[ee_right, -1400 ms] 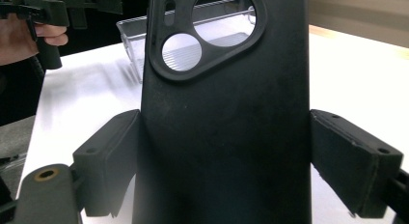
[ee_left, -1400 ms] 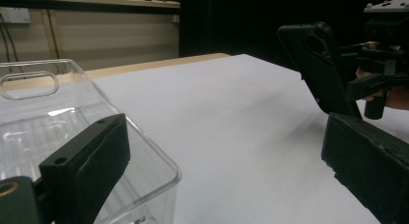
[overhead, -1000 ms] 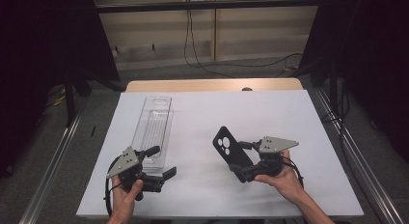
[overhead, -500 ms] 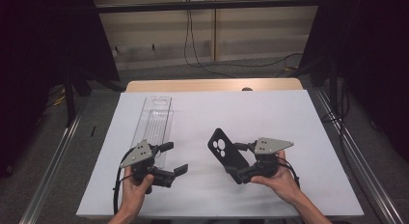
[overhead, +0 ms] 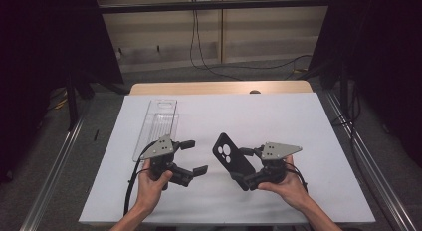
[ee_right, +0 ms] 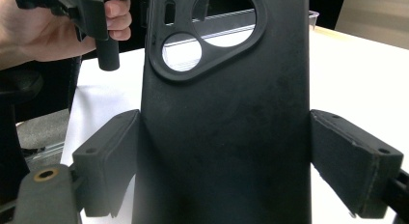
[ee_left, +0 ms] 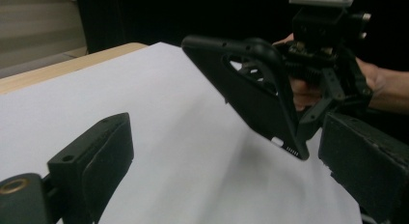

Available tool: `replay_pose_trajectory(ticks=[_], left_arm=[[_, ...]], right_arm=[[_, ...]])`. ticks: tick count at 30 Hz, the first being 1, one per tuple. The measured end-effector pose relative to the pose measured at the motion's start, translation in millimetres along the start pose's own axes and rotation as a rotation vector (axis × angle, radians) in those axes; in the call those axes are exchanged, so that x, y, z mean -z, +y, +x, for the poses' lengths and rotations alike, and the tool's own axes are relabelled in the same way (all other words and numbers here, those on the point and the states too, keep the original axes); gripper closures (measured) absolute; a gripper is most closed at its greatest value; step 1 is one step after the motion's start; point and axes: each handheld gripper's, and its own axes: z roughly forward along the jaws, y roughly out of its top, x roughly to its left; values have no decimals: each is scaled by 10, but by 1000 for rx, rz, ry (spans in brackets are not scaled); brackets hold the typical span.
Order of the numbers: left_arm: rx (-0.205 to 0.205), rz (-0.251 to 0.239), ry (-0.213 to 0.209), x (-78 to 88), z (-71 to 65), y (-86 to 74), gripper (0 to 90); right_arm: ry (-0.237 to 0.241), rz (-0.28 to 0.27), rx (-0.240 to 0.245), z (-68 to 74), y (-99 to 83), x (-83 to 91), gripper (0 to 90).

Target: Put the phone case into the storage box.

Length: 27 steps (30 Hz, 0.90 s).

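High view: as I want its back reachable, my right tool (overhead: pixel 242 166) pinches the black phone case (overhead: pixel 230 155) tilted above the white counter (overhead: pixel 298 121); the clear tray (overhead: pixel 158 122) lies behind.
Left tool view: my left tool (ee_left: pixel 226 166) is spread, aimed at the case's edge.
Right tool view: matte case, camera cutout on top, jaws against both sides.

A black phone case (ee_right: pixel 226 132) rises through the middle of the frame, clamped at its sides between the right gripper (ee_right: pixel 224 161)'s two black jaws. Through its camera cutout a clear tray (ee_right: pixel 226 33) shows. At upper left, a hand (ee_right: pixel 43 28) grips the left gripper (ee_right: pixel 82 16) above the white table (ee_right: pixel 357 74).
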Motion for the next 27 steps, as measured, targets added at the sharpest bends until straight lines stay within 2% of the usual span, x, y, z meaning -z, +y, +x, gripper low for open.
replay_pose_trajectory(ticks=[6,10,13,19,21,27], left_arm=[[1,-21,-15,-31,27,32,41],[-1,-35,-43,-60,54,63,33],[-33,-22,-70,-93,60,70,19],[-37,10,-91,-159,84,66,18],[-35,16,-110,-179,86,63,14],[-67,45,-143,-232,64,109,23]], right_arm=[[11,0,3,6,3,4,137],[22,1,5,9,0,-5,137],[33,0,5,14,-4,-15,137],[45,4,3,18,-11,-24,137],[50,6,6,17,-14,-27,137],[71,-1,-4,20,-18,-32,137]])
